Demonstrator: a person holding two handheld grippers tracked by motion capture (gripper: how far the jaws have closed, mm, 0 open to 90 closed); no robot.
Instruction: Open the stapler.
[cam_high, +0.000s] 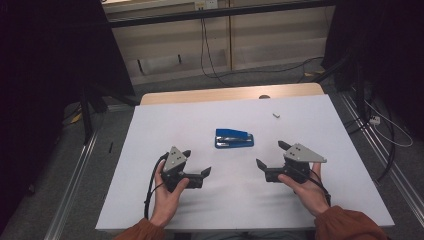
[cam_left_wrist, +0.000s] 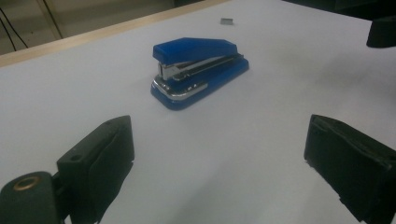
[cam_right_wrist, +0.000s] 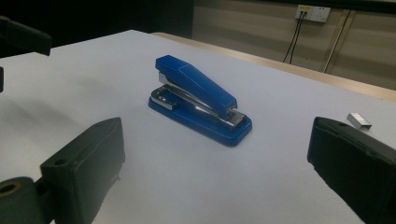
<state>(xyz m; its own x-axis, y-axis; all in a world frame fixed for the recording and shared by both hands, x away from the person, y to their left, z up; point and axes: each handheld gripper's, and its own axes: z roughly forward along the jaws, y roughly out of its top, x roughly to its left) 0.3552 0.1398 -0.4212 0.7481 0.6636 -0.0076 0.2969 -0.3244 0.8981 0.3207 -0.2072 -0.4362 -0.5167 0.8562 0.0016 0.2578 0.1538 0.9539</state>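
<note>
The blue stapler lies at the centre of the high view on the white worktop, with a small staple strip toward the upper right. Below it, the left gripper and right gripper both gape wide, holding nothing. A one-sided pinch on its sloped, sprung top could likely slip or snap it shut.
</note>
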